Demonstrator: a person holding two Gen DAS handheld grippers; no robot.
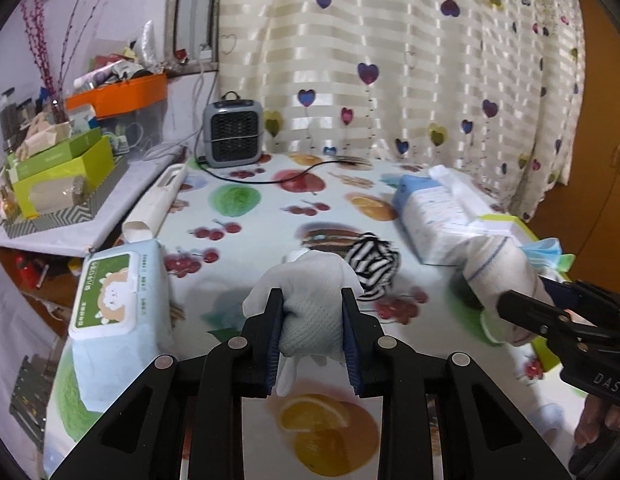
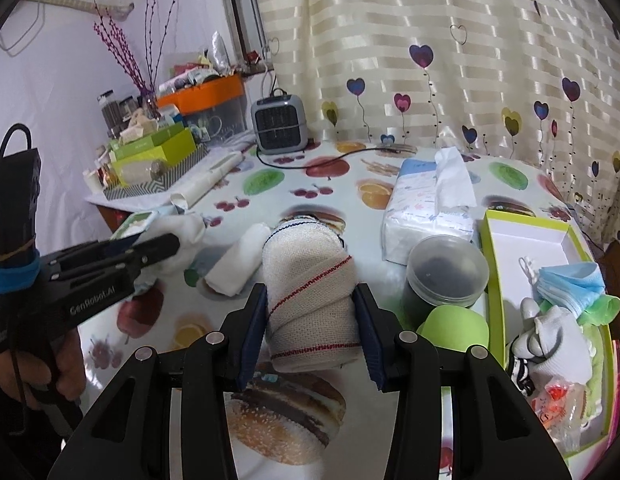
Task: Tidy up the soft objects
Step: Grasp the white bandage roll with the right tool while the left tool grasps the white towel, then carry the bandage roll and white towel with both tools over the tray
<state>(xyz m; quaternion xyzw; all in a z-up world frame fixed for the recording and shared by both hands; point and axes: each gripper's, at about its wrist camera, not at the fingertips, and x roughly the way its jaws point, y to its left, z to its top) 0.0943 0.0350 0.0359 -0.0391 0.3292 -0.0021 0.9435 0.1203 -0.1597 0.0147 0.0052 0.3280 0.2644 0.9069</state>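
Closest, in the left wrist view, left gripper (image 1: 313,334) clamped on a white glove (image 1: 310,300), held just above the fruit-print tablecloth (image 1: 270,216). In the right wrist view, right gripper (image 2: 313,330) closed around a rolled elastic bandage (image 2: 310,296) with red stitching, also lifted over the cloth. Just right of the bandage, a lidded grey jar (image 2: 445,272) and a green cap (image 2: 455,326). Further right, a green box lid (image 2: 525,240) holding a blue face mask (image 2: 569,286) and another white glove (image 2: 557,336). Beyond the held glove, a black-and-white striped sock (image 1: 371,266) lying on the cloth; at the left, a wet-wipes pack (image 1: 118,312). Farther on, a tissue pack (image 2: 425,208). At the far edge, a small grey heater (image 1: 233,132) before the heart curtain (image 1: 389,60).
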